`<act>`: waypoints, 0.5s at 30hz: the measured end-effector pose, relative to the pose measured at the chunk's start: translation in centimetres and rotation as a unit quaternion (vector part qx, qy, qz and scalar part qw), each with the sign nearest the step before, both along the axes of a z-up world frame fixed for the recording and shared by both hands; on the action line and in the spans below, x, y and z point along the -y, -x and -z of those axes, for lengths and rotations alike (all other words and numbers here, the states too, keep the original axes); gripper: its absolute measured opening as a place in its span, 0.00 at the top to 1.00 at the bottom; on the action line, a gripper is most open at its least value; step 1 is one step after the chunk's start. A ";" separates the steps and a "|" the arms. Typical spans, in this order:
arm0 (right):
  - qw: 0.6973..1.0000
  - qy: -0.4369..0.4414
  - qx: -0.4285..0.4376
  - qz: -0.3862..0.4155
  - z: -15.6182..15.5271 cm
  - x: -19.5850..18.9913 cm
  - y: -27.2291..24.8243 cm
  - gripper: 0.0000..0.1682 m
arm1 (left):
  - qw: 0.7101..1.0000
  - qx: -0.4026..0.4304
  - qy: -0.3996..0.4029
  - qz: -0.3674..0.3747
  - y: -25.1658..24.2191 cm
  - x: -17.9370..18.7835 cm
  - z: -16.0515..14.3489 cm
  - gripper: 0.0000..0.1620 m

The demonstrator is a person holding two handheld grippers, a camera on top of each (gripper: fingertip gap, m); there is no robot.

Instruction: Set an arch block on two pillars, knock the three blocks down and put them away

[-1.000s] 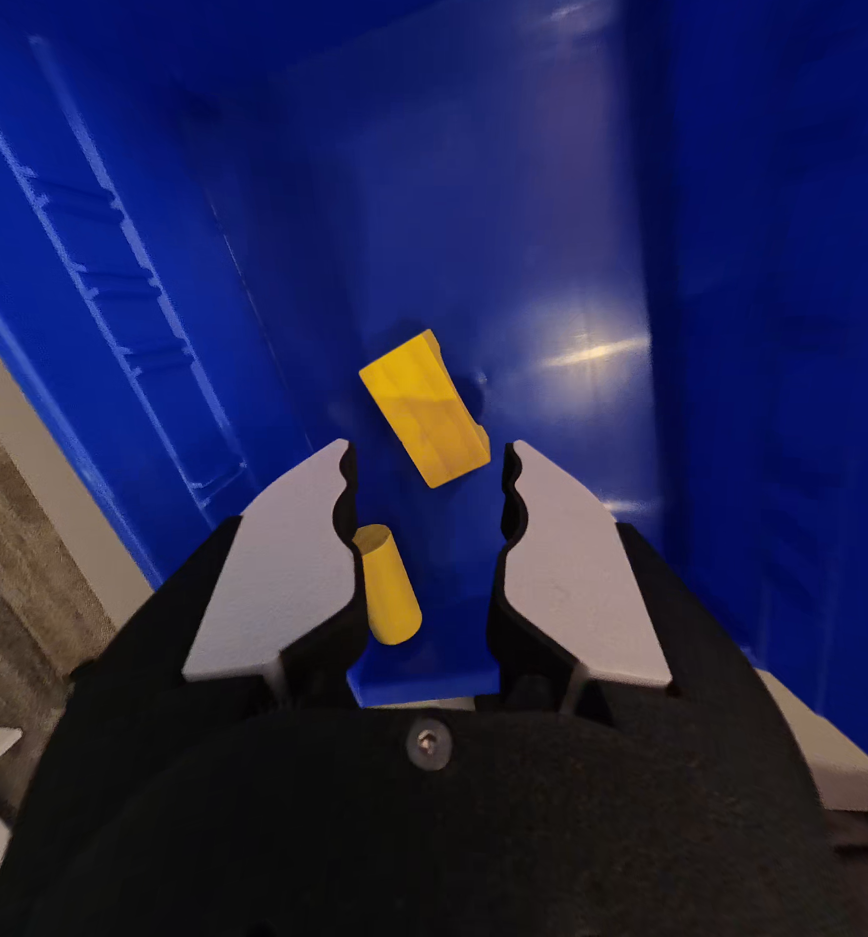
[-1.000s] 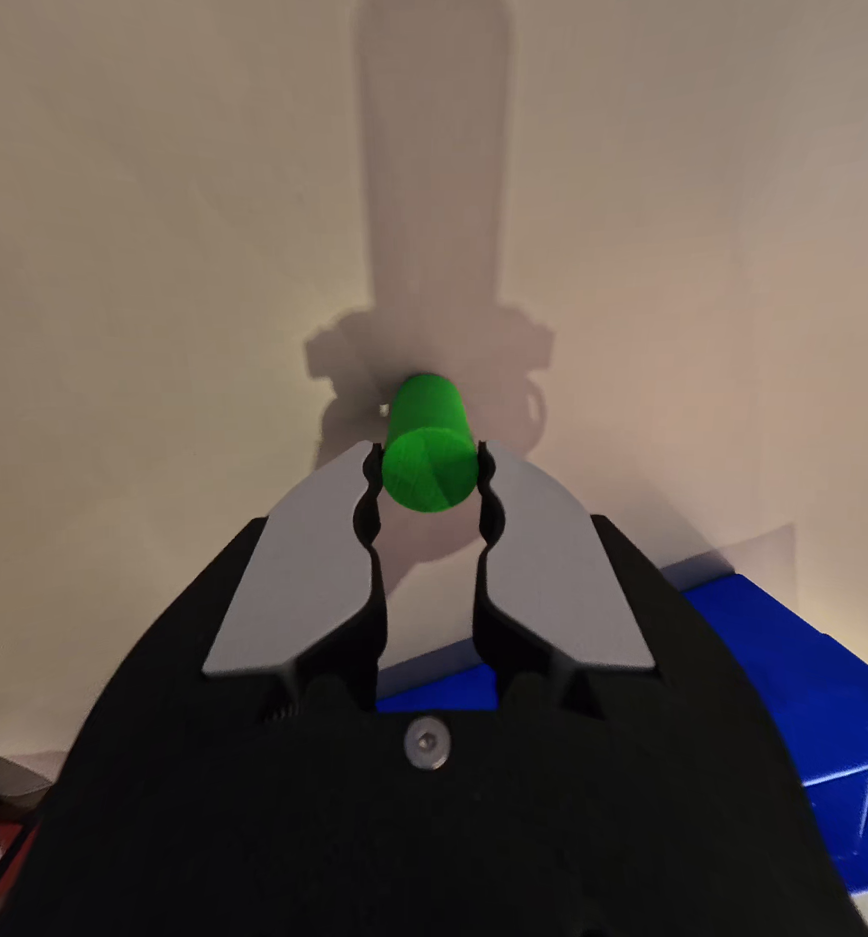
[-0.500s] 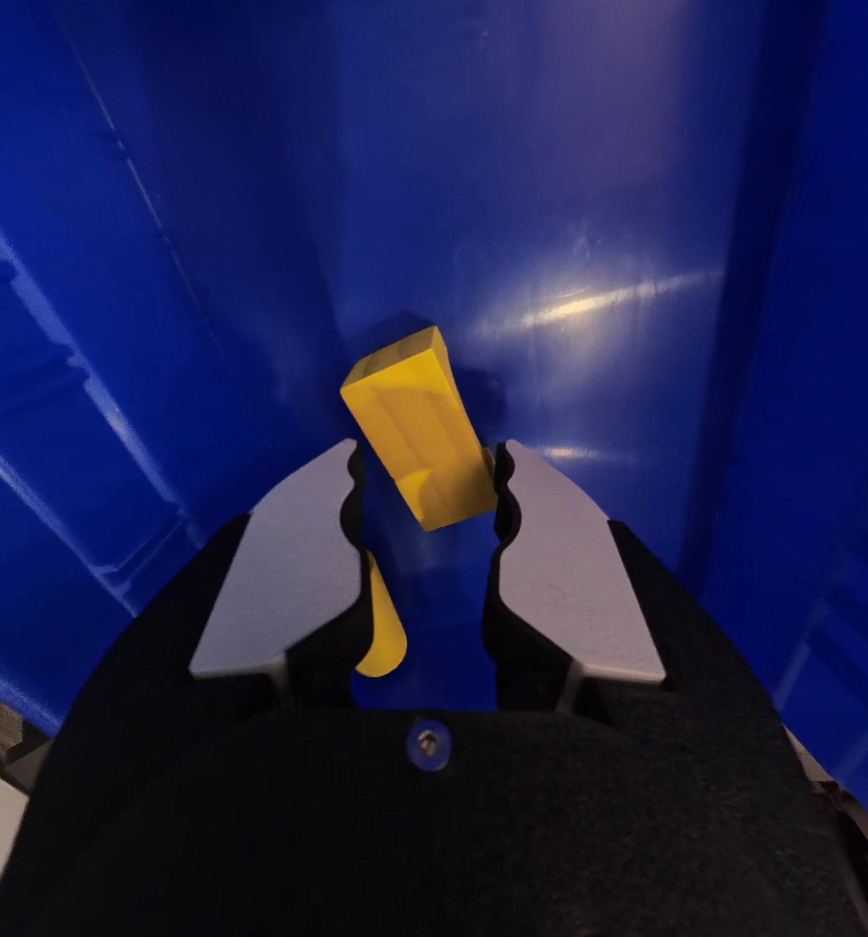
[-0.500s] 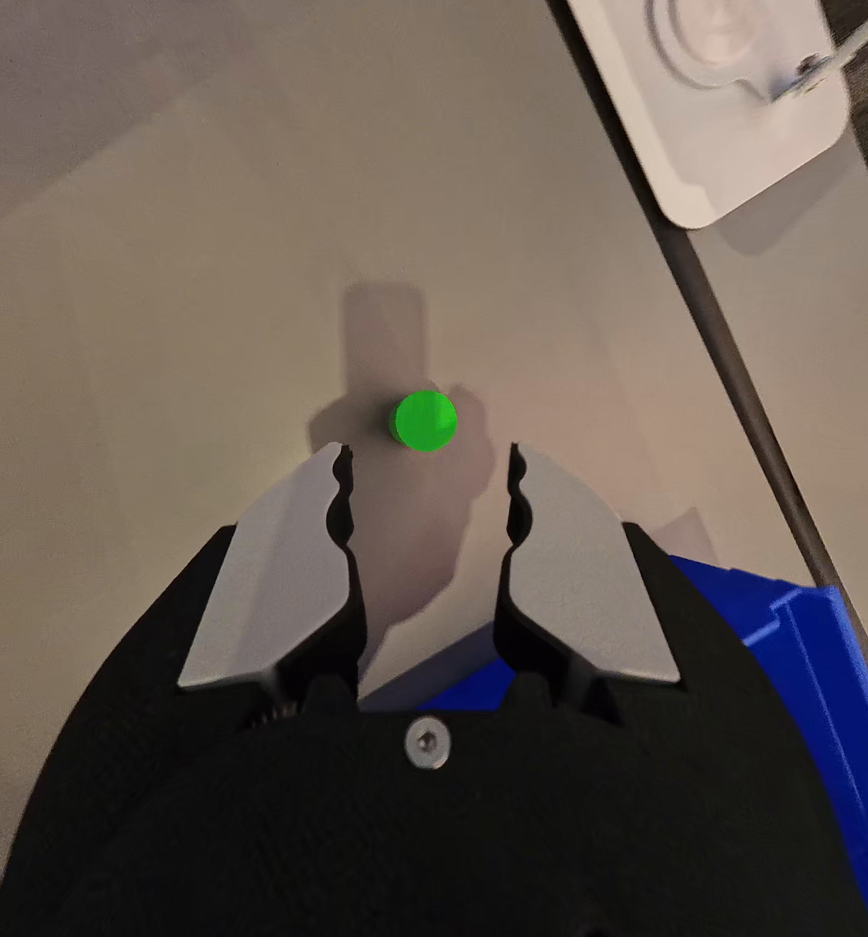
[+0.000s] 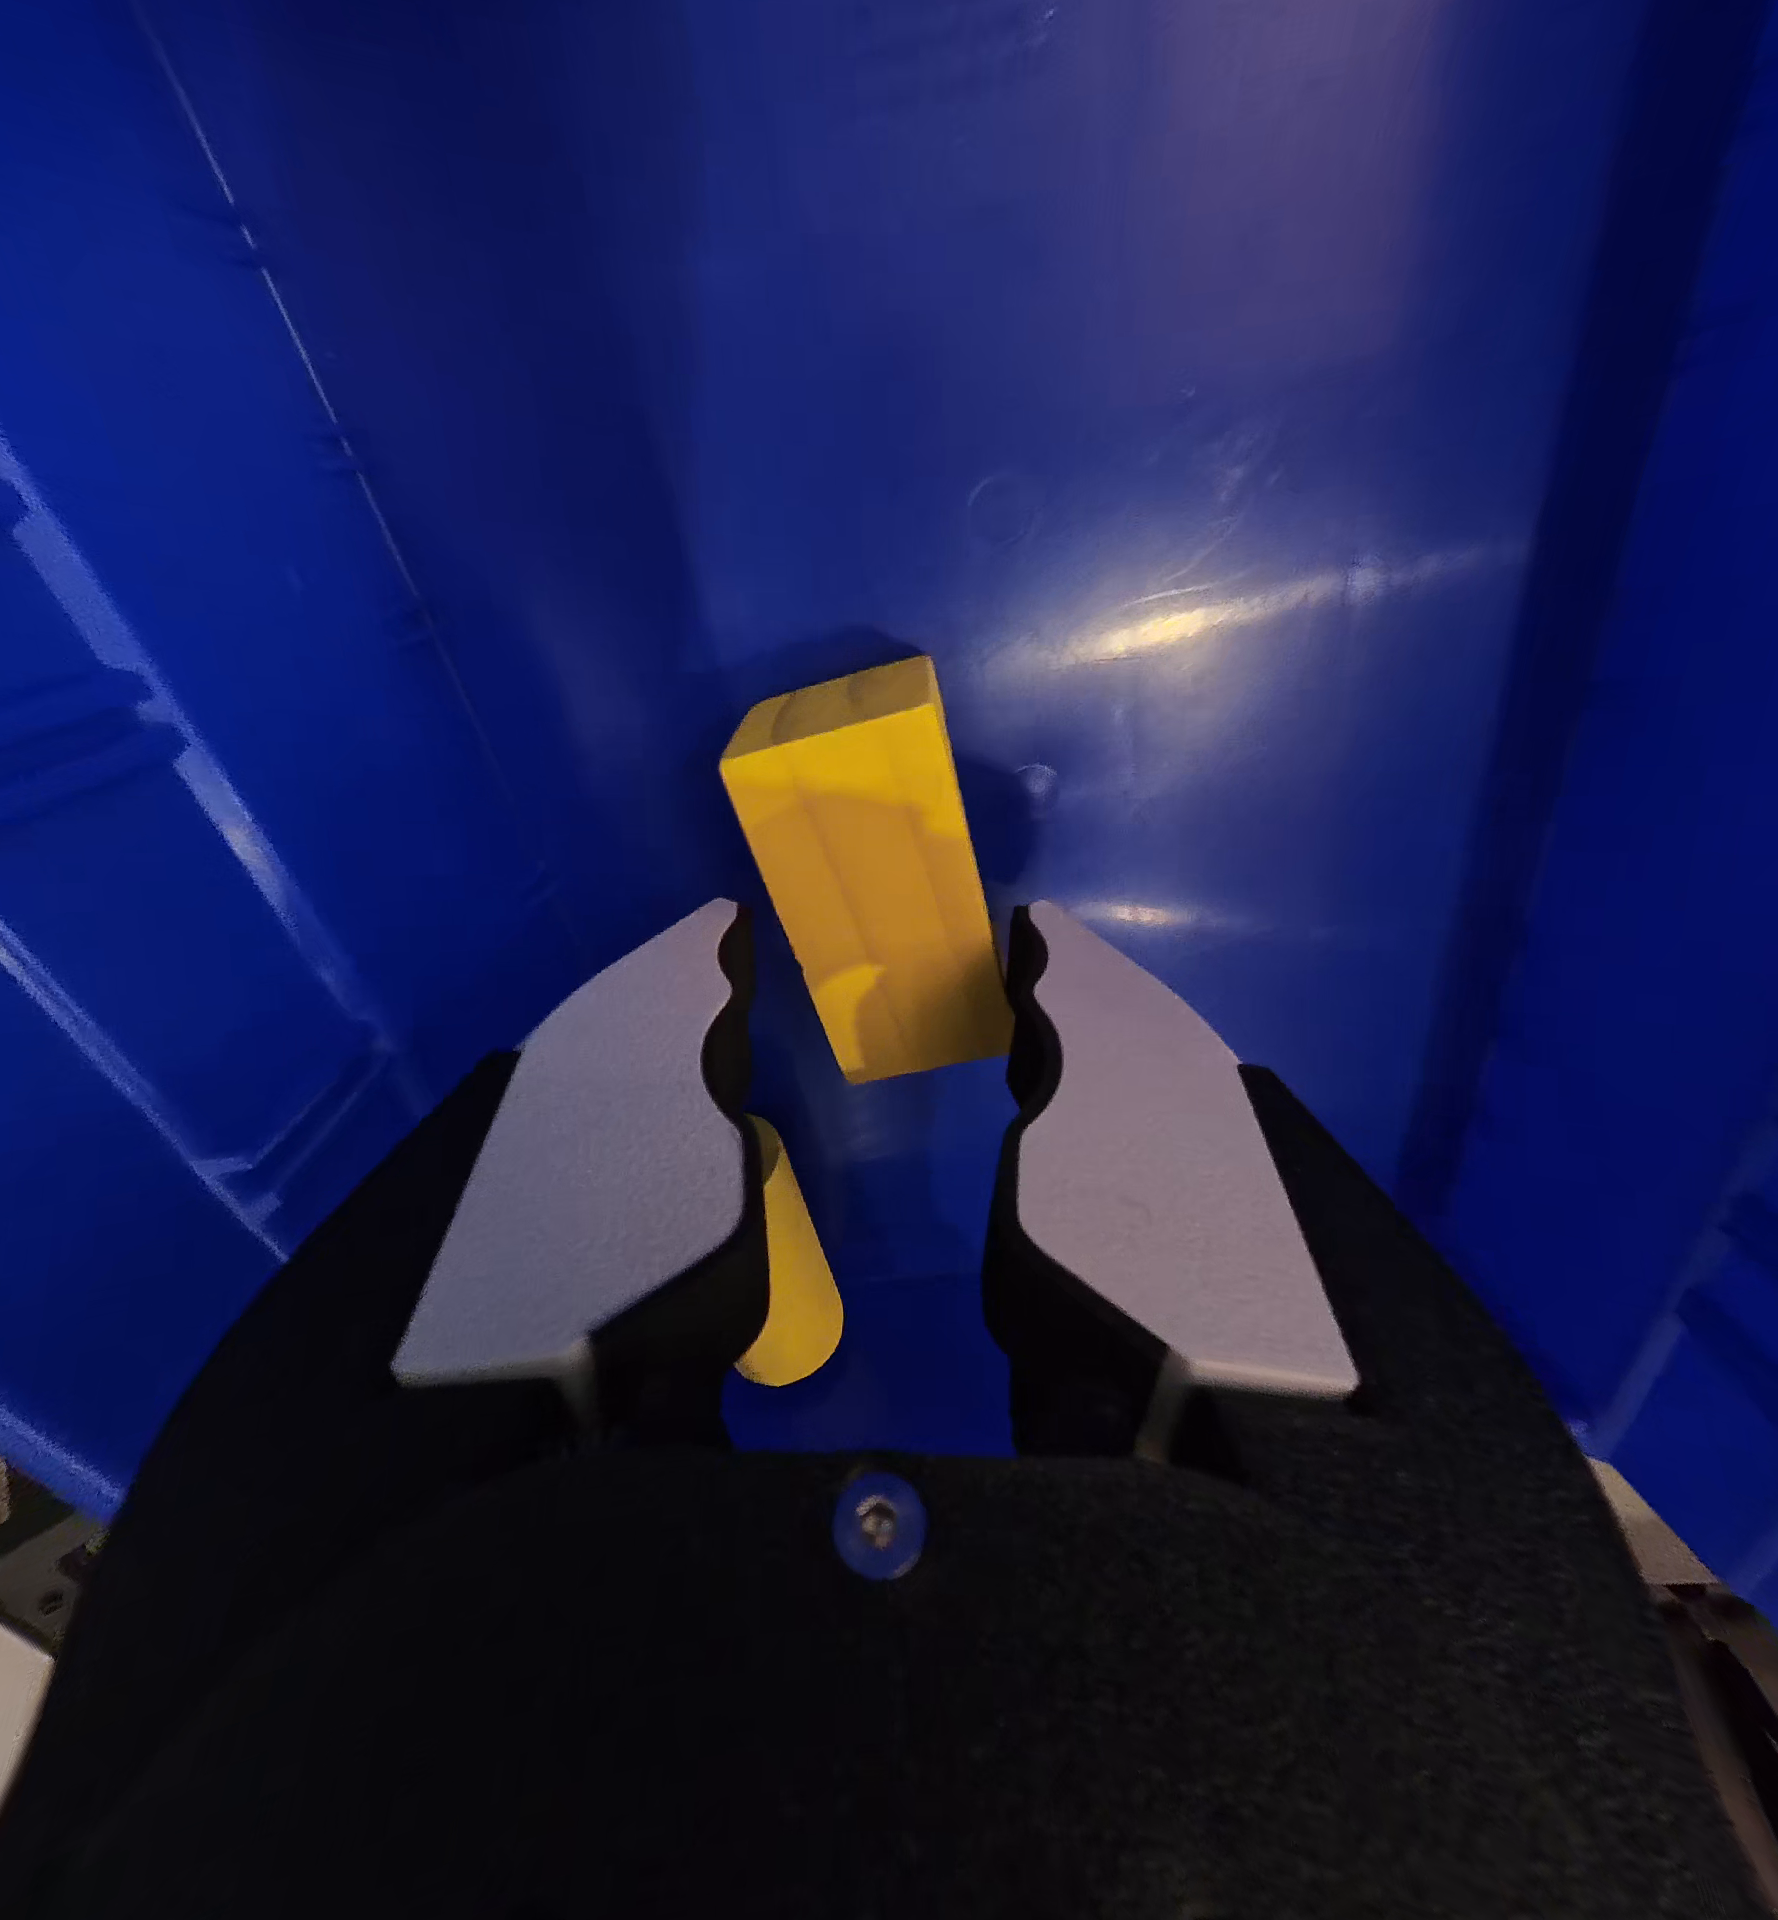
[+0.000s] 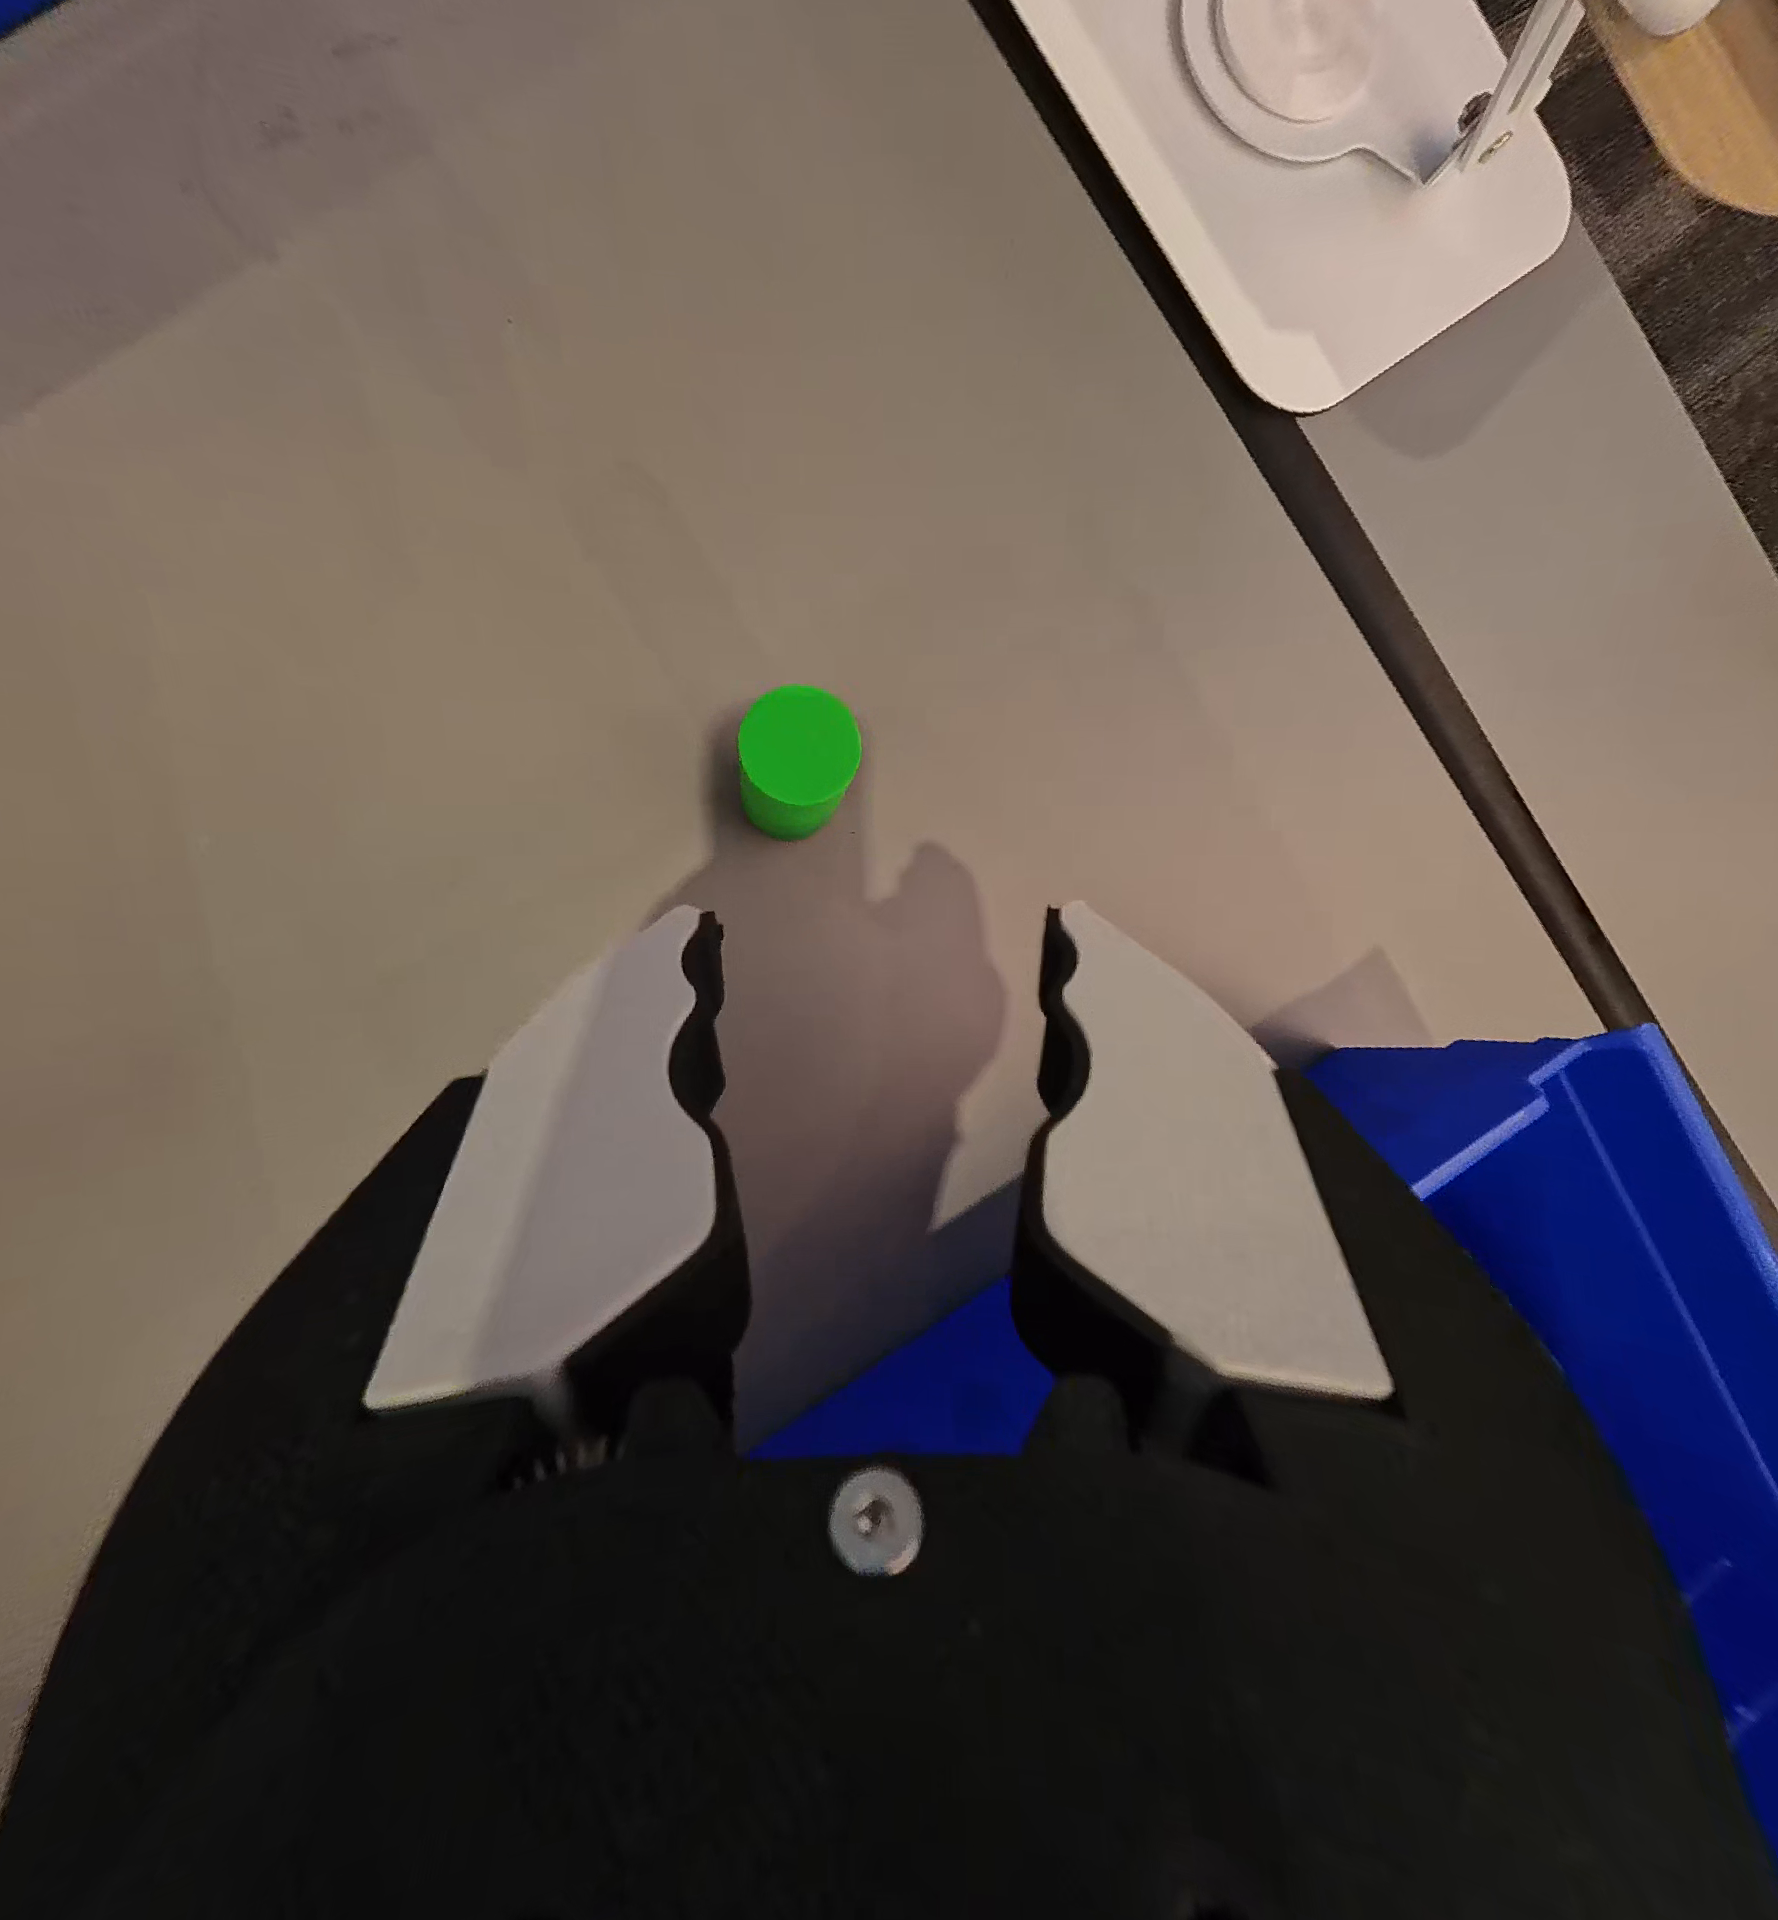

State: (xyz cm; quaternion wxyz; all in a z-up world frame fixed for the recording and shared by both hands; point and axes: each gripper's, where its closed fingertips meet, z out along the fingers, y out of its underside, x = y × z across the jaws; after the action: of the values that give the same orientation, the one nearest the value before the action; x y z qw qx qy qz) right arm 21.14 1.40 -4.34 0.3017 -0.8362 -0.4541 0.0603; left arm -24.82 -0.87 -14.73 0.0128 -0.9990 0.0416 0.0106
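In the left wrist view my left gripper (image 5: 877, 925) is open, low inside the blue bin (image 5: 1228, 416). A yellow arch block (image 5: 859, 862) lies on the bin floor with its near end between my fingertips, close against the right finger. A yellow cylinder pillar (image 5: 791, 1278) lies beside it, partly hidden behind my left finger. In the right wrist view a green cylinder pillar (image 6: 798, 758) stands upright on the grey table (image 6: 345, 623). My right gripper (image 6: 880, 920) is open and empty, above and a little short of it.
The blue bin (image 6: 1591, 1299) shows at the lower right of the right wrist view, under my gripper. A white flat device (image 6: 1363, 177) lies beyond a dark seam (image 6: 1384, 582) at the top right. A round wooden object (image 6: 1737, 145) sits in the corner. From my right tips it is roughly 7 cm to the green cylinder pillar (image 6: 798, 758); from my left, 40 cm.
My right gripper opened, left the green pillar standing on the table, and drew back above it. My left gripper went deeper into the bin until its tips flank the arch block.
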 end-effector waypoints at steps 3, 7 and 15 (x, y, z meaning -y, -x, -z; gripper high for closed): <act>1.000 0.000 0.001 0.000 0.1 -0.1 0.0 0.64 | 1.000 0.003 0.003 -0.001 0.0 0.2 0.0 0.71; 1.000 0.000 0.005 -0.005 0.2 0.0 0.3 0.64 | 1.000 0.003 -0.001 0.003 -0.1 0.3 -0.4 0.70; 1.000 0.001 0.008 -0.011 0.4 0.1 0.3 0.64 | 0.998 -0.043 0.035 -0.001 0.8 4.1 -2.6 0.65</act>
State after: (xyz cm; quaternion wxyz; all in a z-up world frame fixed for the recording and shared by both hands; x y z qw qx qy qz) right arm 20.83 1.33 -4.72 0.2959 -0.8320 -0.4657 0.0572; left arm -25.58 -4.95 -12.10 -0.0236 -0.9975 0.0411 0.0518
